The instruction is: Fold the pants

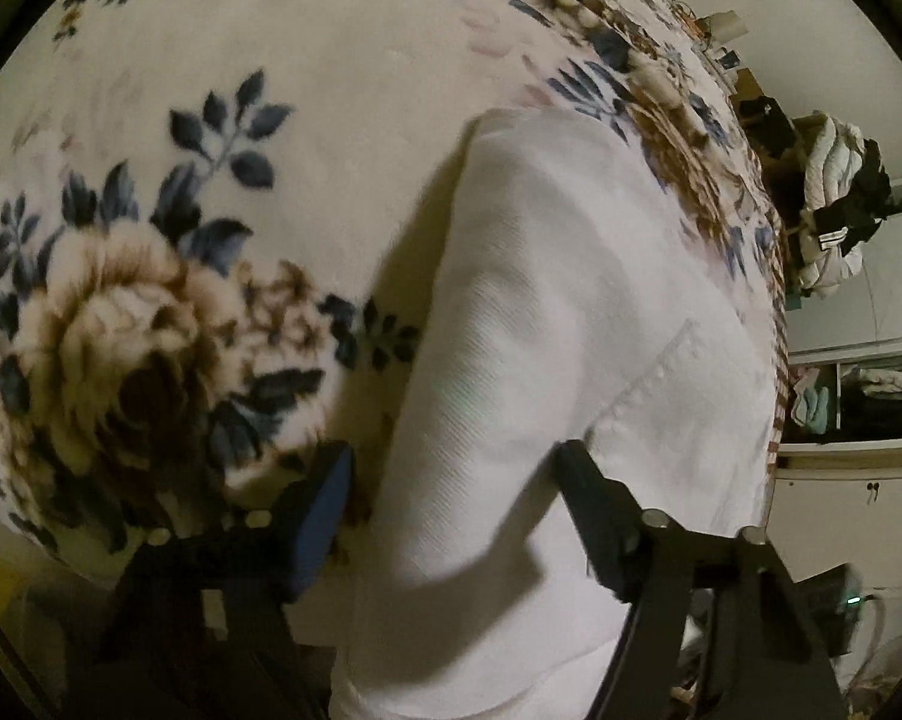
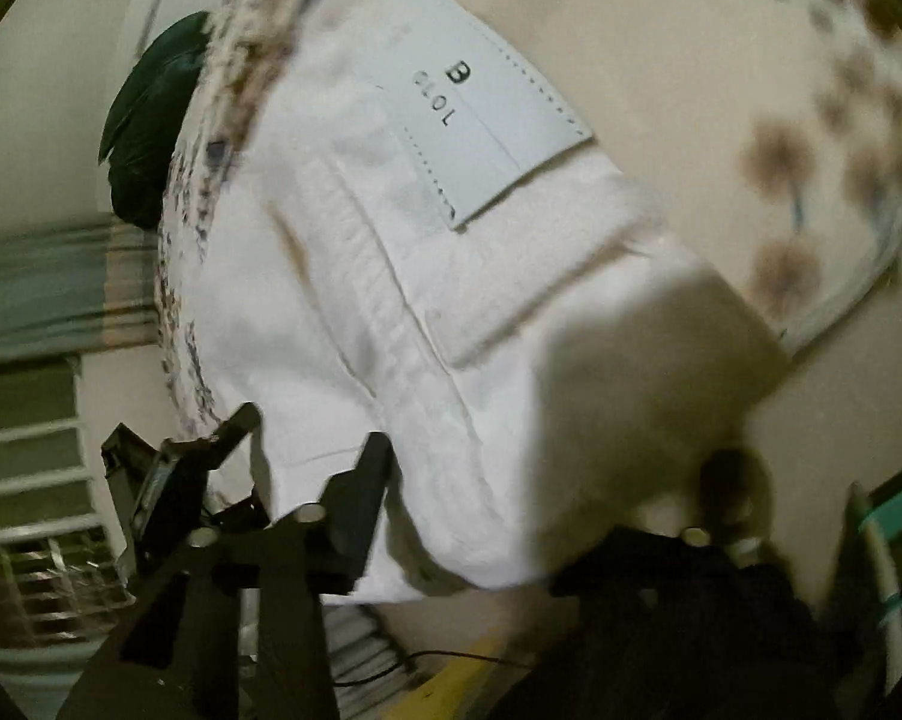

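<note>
White pants (image 1: pixel 547 324) lie folded on a floral blanket (image 1: pixel 222 120). In the left wrist view my left gripper (image 1: pixel 457 480) is open, with the pants' near fold between its fingers (image 1: pixel 324 516). In the right wrist view the pants (image 2: pixel 426 312) show a waistband and a white label patch (image 2: pixel 481 96) reading "B CLOL". My right gripper (image 2: pixel 535 492) is open wide over the near edge of the pants; its left finger (image 2: pixel 354 504) rests by the cloth and its right finger is mostly dark and blurred.
The bed edge runs along the right in the left wrist view, with a pile of clothes (image 1: pixel 841 204) and shelves (image 1: pixel 859 396) beyond. In the right wrist view a dark green object (image 2: pixel 150 120) sits past the bed edge and a yellow strip (image 2: pixel 457 684) shows on the floor.
</note>
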{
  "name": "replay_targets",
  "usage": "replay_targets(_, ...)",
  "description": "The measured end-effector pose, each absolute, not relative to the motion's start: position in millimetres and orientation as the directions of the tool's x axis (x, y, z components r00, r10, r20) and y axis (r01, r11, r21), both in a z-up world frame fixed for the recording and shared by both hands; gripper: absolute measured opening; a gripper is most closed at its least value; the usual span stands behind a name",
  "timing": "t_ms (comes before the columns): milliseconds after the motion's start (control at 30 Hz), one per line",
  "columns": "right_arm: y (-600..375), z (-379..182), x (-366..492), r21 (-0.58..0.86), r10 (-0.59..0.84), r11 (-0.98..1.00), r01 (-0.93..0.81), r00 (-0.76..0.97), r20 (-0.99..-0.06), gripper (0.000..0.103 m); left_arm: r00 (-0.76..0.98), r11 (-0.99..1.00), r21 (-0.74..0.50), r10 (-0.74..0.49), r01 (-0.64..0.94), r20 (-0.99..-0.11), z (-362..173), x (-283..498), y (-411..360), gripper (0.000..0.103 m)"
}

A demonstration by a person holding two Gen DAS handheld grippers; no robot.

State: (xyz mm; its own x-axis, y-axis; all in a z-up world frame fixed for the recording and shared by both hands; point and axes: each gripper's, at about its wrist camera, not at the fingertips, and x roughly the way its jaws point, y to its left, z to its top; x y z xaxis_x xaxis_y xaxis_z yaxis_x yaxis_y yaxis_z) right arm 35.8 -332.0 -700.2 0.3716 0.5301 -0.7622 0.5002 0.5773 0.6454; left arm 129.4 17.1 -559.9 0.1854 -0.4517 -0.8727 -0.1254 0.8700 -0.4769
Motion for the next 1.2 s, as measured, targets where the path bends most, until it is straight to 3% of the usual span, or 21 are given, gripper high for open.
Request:
replay_targets(133, -331, -668, 49, 0.591, 0.46, 0.684, 0.428, 0.375, -0.805, 0.033, 0.168, 0.863, -0.485, -0.462, -0.143, -0.871, -564, 131, 15, 0.067)
replay_targets(200, -338, -684, 55, 0.575, 0.474, 0.679, 0.457, 0.324, -0.818, 0.033, 0.159, 0.86, -0.491, -0.47, -0.14, -0.868, -565, 131, 14, 0.068)
replay_targets(300, -365, -720, 48, 0.649, 0.573, 0.556, 0.519, 0.327, -0.752, 0.046, 0.149, 0.842, -0.52, -0.501, -0.145, -0.853, -569, 134, 11, 0.068)
replay_targets(533, -376, -749, 38, 0.752, 0.626, 0.364, 0.55, 0.454, -0.634, 0.059, 0.196, 0.782, -0.597, -0.567, -0.179, -0.8, -579, 131, 17, 0.067)
replay_targets(600, -373, -752, 38, 0.758, 0.608, 0.325, 0.565, 0.489, -0.625, 0.059, 0.22, 0.767, -0.62, -0.584, -0.165, -0.782, -575, 128, 16, 0.048)
replay_targets(633, -374, -750, 34, 0.764, 0.602, 0.309, 0.567, 0.505, -0.618, 0.059, 0.227, 0.769, -0.619, -0.581, -0.162, -0.781, -572, 127, 16, 0.046)
replay_targets(667, -372, -746, 28, 0.769, 0.596, 0.3, 0.565, 0.518, -0.613, 0.059, 0.239, 0.773, -0.617, -0.578, -0.148, -0.781, -567, 125, 14, 0.04)
replay_targets(733, -367, -743, 26, 0.762, 0.593, 0.314, 0.566, 0.51, -0.623, 0.038, 0.252, 0.768, -0.625, -0.583, -0.139, -0.772, -559, 123, 14, 0.03)
replay_targets(800, -367, -733, 23, 0.763, 0.592, 0.317, 0.564, 0.511, -0.623, 0.034, 0.263, 0.757, -0.639, -0.594, -0.137, -0.76, -549, 124, 13, 0.022)
replay_targets(967, -368, -674, 35, 0.748, 0.548, 0.43, 0.506, 0.512, -0.662, 0.03, 0.306, 0.717, -0.685, -0.628, -0.129, -0.716, -512, 124, 18, 0.02)
replay_targets(1200, -376, -584, 77, 0.76, 0.528, 0.512, 0.4, 0.551, -0.646, 0.03, 0.376, 0.689, -0.719, -0.646, -0.086, -0.664, -447, 146, 13, 0.02)
